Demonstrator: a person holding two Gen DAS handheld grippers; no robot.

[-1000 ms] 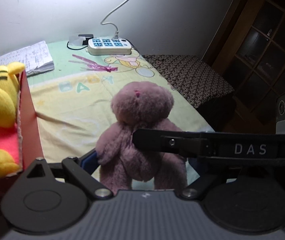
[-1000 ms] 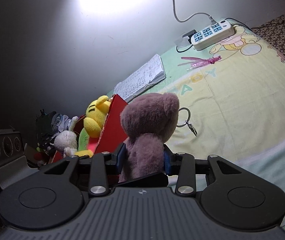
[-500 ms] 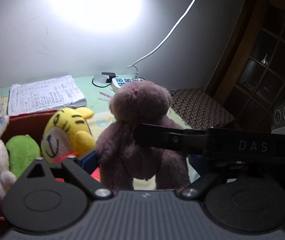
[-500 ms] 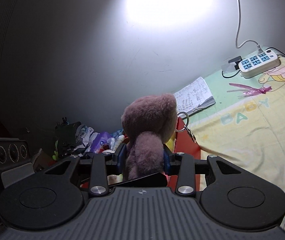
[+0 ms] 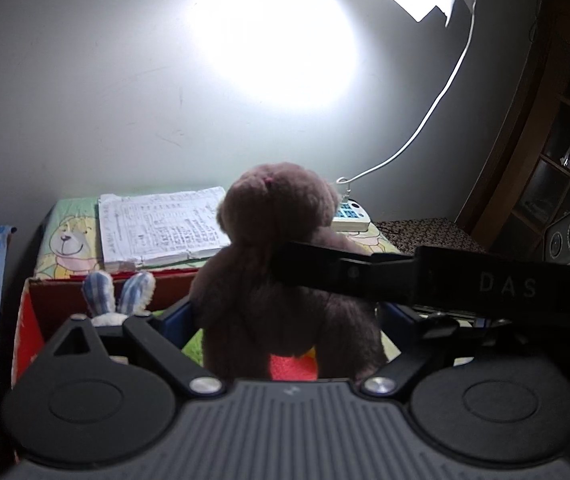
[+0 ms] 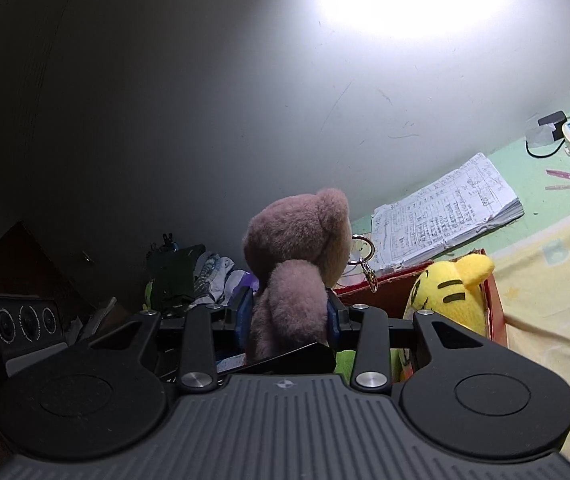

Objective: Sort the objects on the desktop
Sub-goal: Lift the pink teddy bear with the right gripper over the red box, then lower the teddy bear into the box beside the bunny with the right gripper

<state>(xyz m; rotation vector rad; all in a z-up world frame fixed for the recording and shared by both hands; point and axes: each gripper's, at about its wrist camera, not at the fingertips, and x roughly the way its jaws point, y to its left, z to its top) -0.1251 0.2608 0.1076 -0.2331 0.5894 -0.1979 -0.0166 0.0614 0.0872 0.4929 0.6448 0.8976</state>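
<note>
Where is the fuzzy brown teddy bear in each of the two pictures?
Left wrist view: the brown teddy bear fills the middle, in front of the red box.
Right wrist view: the bear stands at the centre, squeezed between the blue pads of the right gripper.
Shared landmark: the written notebook, behind the box in both.

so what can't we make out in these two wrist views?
- Left view: bear covers most of the red box; the rabbit shows only its ears.
- Left view: right gripper's finger crosses the bear, hiding the left gripper contact.
- Right view: tiger lower half behind the right gripper.
- Bear's face: unseen in both.
</note>
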